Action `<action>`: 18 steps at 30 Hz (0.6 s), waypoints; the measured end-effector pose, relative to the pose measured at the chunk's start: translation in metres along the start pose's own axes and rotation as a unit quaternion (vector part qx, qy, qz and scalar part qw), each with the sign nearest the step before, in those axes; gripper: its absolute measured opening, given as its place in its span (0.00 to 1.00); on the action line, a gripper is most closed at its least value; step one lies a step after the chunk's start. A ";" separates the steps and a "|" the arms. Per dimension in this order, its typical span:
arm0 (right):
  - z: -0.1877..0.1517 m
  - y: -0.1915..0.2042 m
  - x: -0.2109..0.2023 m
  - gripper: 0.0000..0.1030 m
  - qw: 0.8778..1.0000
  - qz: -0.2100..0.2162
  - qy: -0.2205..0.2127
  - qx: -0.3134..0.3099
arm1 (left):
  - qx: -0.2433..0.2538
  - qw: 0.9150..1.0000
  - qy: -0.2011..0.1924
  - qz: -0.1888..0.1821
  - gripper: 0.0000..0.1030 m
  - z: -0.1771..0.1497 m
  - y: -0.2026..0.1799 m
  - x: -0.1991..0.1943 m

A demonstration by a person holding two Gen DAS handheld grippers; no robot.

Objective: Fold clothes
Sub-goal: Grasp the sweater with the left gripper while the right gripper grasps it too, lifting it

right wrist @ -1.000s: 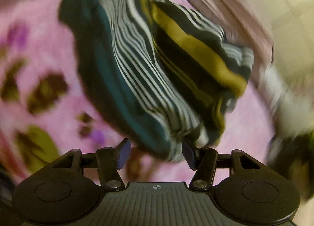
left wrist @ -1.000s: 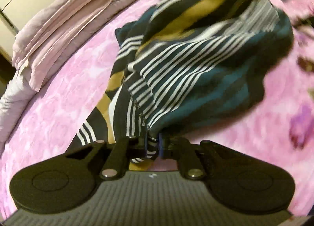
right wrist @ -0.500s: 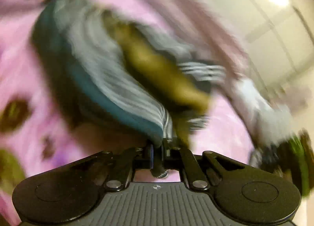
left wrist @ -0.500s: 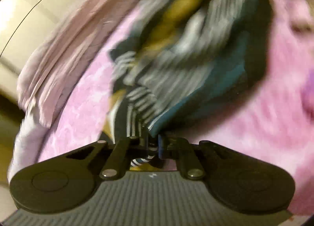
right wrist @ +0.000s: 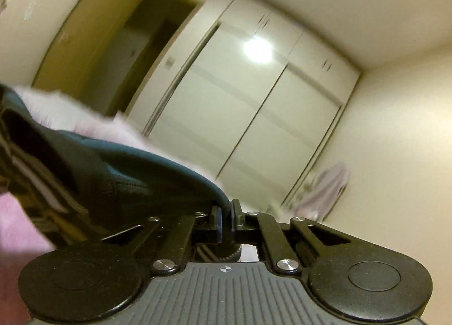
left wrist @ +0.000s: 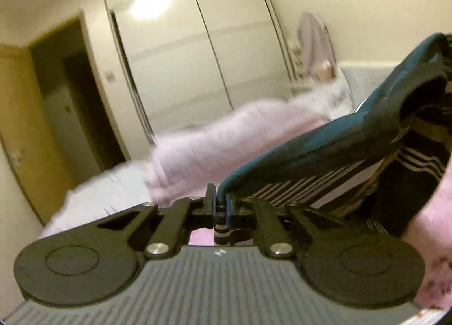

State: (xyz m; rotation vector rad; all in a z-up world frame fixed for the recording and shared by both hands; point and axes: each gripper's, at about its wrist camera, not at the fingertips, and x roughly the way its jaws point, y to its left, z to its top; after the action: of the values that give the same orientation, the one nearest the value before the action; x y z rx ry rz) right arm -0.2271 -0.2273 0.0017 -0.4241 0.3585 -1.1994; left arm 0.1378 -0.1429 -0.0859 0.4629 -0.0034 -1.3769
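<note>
A striped garment (left wrist: 333, 155) in teal, white, black and mustard hangs lifted in the air. Its teal edge runs up to the right in the left wrist view, pinched in my left gripper (left wrist: 219, 206), which is shut on it. In the right wrist view the same garment (right wrist: 118, 172) stretches off to the left from my right gripper (right wrist: 225, 212), shut on its teal hem. Both cameras are tilted up toward the room. The garment's lower part is hidden.
A pink bedspread (left wrist: 429, 229) shows at the right edge. A pale pink quilt (left wrist: 226, 144) lies behind the garment. White sliding wardrobe doors (right wrist: 254, 116) fill the back wall, with a dark doorway (left wrist: 73, 104) to the left. A pale cloth (right wrist: 325, 192) hangs at the corner.
My right gripper went from open to shut on the garment. Both grippers then swung upward, lifting it off the bed; the views went from the bedspread to the wardrobe and walls.
</note>
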 end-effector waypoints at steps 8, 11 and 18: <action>0.052 -0.060 -0.077 0.01 0.996 0.028 -0.081 0.021 | -0.009 0.993 -0.074 0.087 0.06 0.080 -0.004 -0.111; 0.062 -0.078 -0.123 0.01 0.993 0.054 -0.109 0.012 | -0.011 0.989 -0.087 0.119 0.06 0.099 -0.009 -0.159; 0.063 -0.116 -0.217 0.00 0.981 0.114 -0.157 -0.005 | -0.010 0.976 -0.109 0.188 0.06 0.125 -0.032 -0.268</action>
State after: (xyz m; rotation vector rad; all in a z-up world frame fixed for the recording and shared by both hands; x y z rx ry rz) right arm -0.3610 -0.0495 0.1232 -0.5566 0.1353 -0.8901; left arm 0.0185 0.0662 0.0879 0.2749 -0.2452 -1.0476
